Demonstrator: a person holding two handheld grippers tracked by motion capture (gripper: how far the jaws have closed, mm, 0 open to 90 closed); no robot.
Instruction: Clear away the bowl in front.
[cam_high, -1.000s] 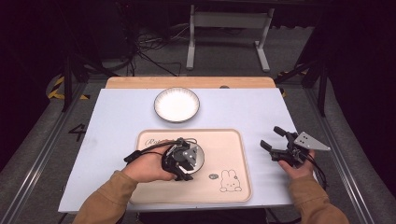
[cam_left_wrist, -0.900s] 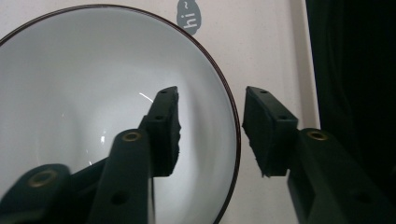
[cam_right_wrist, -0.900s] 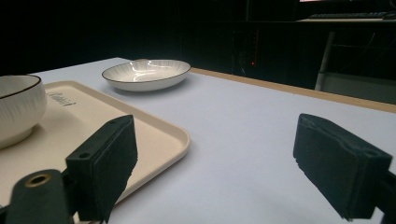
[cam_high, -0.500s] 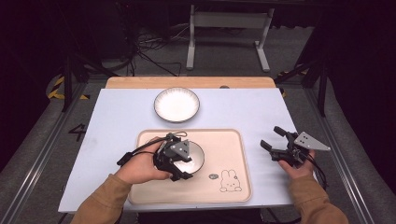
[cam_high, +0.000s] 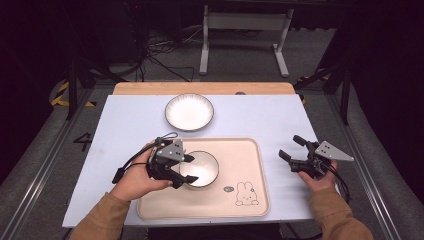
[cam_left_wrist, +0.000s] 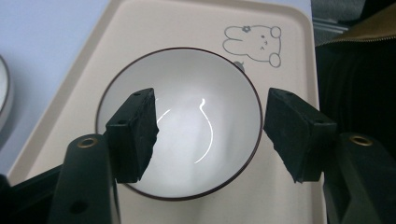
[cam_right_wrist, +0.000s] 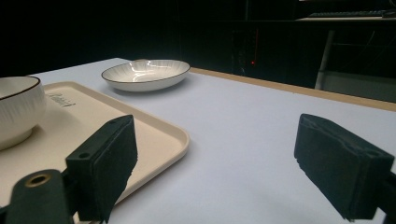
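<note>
The left hand-held gripper (cam_high: 187, 169) has been swung over the bowl (cam_high: 200, 169), jaws spread across its rim, released. The tray's (cam_left_wrist: 187, 18) rabbit drawing (cam_left_wrist: 252, 39) is seen beyond. The right hand-held gripper (cam_high: 295, 148) is held released; a "4" (cam_high: 82, 142) is marked beside the worktop (cam_high: 135, 120).

Bowl: white glossy bowl with thin dark rim (cam_high: 201, 169), upright, empty, on tray's left half.
Tray: beige rectangular tray with rabbit drawing (cam_high: 240, 206), flat on table.
Plate: white ribbed plate (cam_high: 189, 111), beyond tray.

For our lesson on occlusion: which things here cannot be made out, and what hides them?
- Bowl: near rim, high view, behind the left tool.
- Small mark beside the rabbit drawing: too small, high view.
- Bowl's left side: cut by the frame edge, right gripper view.
</note>
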